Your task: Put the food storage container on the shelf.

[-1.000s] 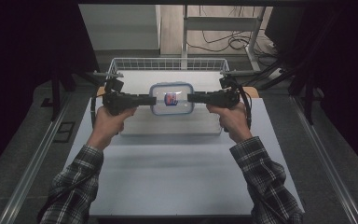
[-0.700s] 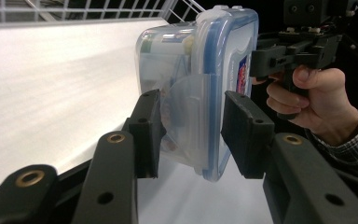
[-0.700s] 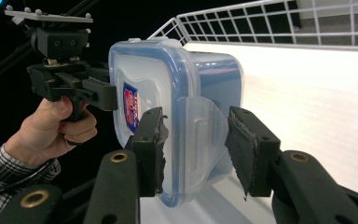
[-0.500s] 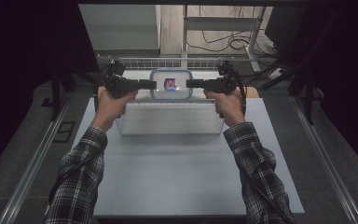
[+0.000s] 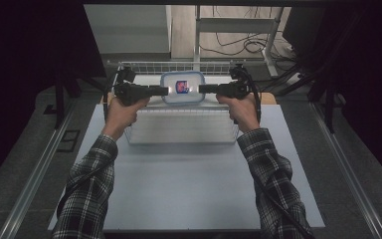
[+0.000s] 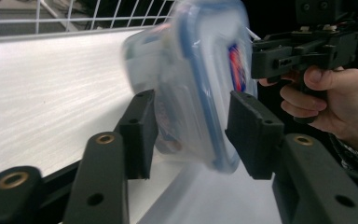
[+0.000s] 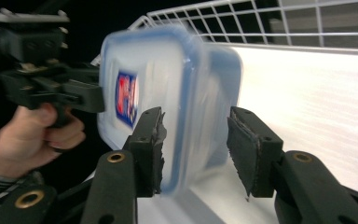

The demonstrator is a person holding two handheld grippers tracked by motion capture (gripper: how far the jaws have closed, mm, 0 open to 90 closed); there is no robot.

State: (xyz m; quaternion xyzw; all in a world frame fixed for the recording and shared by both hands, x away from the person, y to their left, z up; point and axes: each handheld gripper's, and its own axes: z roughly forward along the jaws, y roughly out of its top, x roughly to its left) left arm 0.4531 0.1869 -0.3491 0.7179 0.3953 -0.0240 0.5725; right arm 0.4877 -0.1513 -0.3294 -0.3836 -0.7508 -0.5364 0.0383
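Sitting between both grippers, the box [image 5: 182, 88] hangs over the far part of the wire basket [image 5: 179, 130] on the table [image 5: 189, 189]. The left gripper [image 5: 165, 90] has its jaws half open, just widened, with gaps beside the box end. The right gripper [image 5: 202, 89] holds its jaws half open around the other end; contact cannot be told.

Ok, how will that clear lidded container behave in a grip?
The container looks rigid: its walls look straight, not bowed. Its glossy plastic may slip under a light squeeze. Little shows through the clear walls, so it is probably light.
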